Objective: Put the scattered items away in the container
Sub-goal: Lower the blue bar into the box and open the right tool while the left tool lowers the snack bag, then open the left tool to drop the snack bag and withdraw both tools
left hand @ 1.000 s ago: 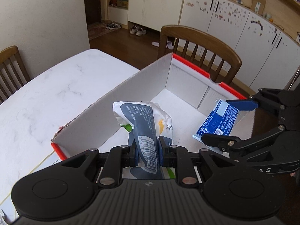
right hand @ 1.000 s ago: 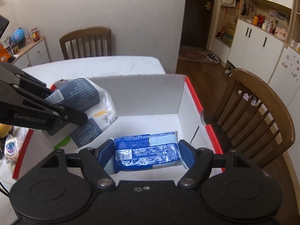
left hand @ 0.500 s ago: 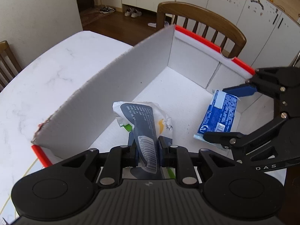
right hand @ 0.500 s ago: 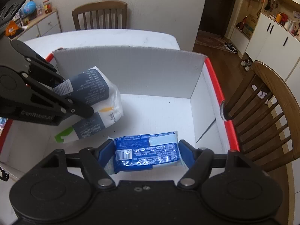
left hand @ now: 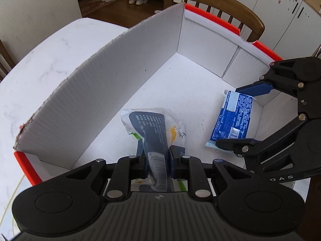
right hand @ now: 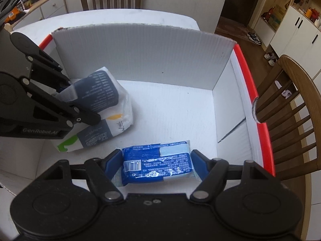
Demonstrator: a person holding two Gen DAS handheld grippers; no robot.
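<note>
Inside the white box (right hand: 140, 56) on the bench (left hand: 50, 56), the white tissue pack (left hand: 158, 124) is pinched by the left gripper (left hand: 156, 160), while the blue packet (right hand: 156, 163) is clamped between the right gripper's (right hand: 156, 165) jaws.

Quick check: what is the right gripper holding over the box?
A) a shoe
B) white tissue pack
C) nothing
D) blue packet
D: the right gripper has its jaws closed on the ends of the blue packet, above the box floor.
</note>
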